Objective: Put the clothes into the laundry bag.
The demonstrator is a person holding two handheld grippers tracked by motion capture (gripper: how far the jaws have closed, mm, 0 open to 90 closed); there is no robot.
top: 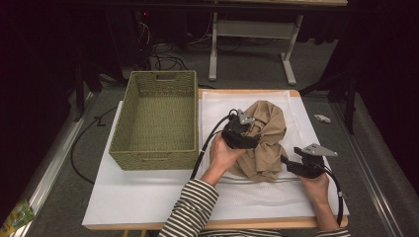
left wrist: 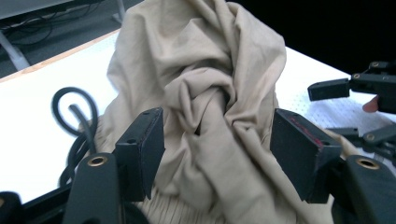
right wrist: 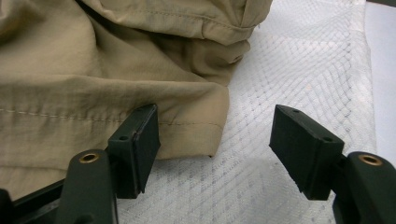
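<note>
A crumpled tan garment (top: 267, 138) lies heaped on a white mesh mat (top: 296, 111) at the middle of the table. My left gripper (top: 251, 139) is at the heap's left side; in the left gripper view its jaws (left wrist: 217, 154) stand apart around a twisted bunch of the tan cloth (left wrist: 201, 70), and the pads do not squeeze it. My right gripper (top: 287, 163) rests low at the heap's right front. In the right gripper view it (right wrist: 215, 140) is open over the mesh (right wrist: 303, 70), with the garment's hemmed corner (right wrist: 187, 112) beside its left jaw.
A woven green basket (top: 155, 158) with nothing in it stands on the left half of the white board (top: 138, 192). The left gripper's black cable (left wrist: 74, 116) loops on the table beside the cloth. A small white object (top: 322, 118) lies on the floor past the table's right edge.
</note>
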